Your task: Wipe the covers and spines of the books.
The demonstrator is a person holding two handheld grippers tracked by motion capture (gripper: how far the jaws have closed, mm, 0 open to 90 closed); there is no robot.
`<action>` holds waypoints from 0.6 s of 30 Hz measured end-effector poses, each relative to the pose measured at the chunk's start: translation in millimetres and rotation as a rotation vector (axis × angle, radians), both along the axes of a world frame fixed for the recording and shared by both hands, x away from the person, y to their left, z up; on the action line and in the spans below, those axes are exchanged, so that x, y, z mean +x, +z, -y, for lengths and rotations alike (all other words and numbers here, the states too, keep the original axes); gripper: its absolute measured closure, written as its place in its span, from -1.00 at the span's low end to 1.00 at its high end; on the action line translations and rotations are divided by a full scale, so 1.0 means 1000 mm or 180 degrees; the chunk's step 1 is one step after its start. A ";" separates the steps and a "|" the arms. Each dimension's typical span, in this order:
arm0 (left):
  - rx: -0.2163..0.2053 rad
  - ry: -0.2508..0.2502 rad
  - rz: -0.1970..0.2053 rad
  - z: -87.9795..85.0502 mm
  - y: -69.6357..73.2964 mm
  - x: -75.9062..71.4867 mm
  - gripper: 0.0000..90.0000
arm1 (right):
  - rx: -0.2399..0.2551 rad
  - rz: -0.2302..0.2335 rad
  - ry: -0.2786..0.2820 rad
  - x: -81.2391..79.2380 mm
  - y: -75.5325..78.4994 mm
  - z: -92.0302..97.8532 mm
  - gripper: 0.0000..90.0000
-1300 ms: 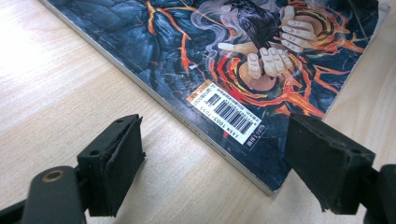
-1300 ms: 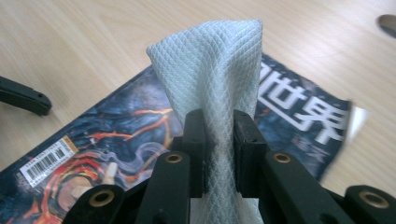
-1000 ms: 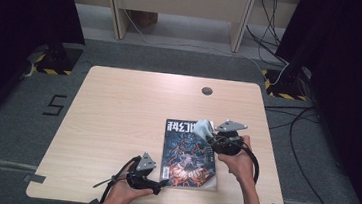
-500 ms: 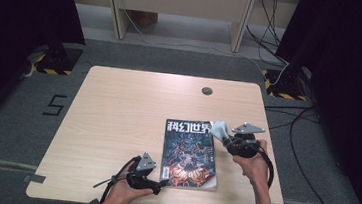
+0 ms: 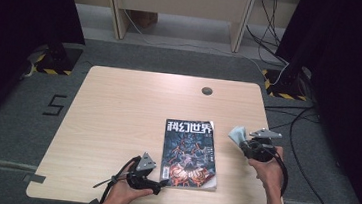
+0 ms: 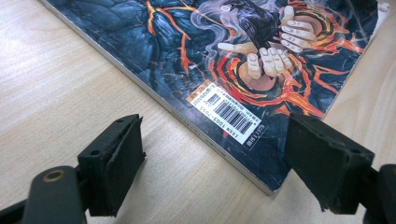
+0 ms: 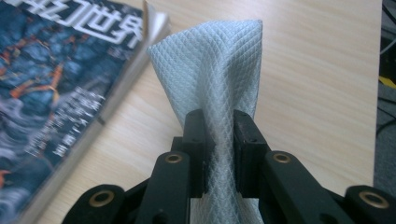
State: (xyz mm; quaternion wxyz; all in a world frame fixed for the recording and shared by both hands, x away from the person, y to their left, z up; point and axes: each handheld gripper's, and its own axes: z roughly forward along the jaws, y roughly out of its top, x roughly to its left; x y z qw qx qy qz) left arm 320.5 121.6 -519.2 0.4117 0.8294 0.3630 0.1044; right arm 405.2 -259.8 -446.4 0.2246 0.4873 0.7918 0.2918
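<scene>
High view puts a magazine [image 5: 190, 153] with a dark, fiery cover flat on the pale wooden counter [image 5: 118, 106], toward the near right part of it. The left claw [image 5: 161, 183] rests low on the counter at the magazine's near left corner. The right claw [image 5: 240, 140] hangs off the magazine's right edge, level with its upper half, carrying a pale blue-white cloth [image 5: 237, 134].

Right gripper view shows the grip plainly: the right claw [image 7: 219, 154] is pressed together on a bunched fold of the quilted wiping cloth [image 7: 215, 70], most of the fabric fanning out loose above the pads. The magazine [image 7: 56, 84] lies to the left there, one corner page curling up.

Left gripper view shows the left claw [image 6: 217, 163] spread wide, nothing between its pads, straddling the spine corner of the magazine [image 6: 224, 56] beside the barcode label, with no contact that I can make out.

The work in hand looks like wiping the cover with the cloth while the other hand steadies the magazine. To do that well, the loose fan of cloth should meet the cover flat, not the hard claw tips, so the right hand would do best tilted low and drawn across in long strokes. Strokes running away from the curled corner would avoid folding that page over. The left claw would help most by pressing or pinching the near corner, since a glossy magazine probably slides easily on smooth wood.
</scene>
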 end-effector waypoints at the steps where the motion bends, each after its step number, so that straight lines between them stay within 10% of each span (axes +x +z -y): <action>1: 0.0002 -0.0007 -0.0001 0.000 0.000 0.000 -0.58 | -0.0011 -0.0017 -0.0015 0.000 -0.002 0.002 0.74; 18: -0.0003 0.0001 -0.0004 0.000 0.000 0.000 -0.58 | -0.0146 -0.0320 -0.0247 0.002 -0.029 0.023 0.73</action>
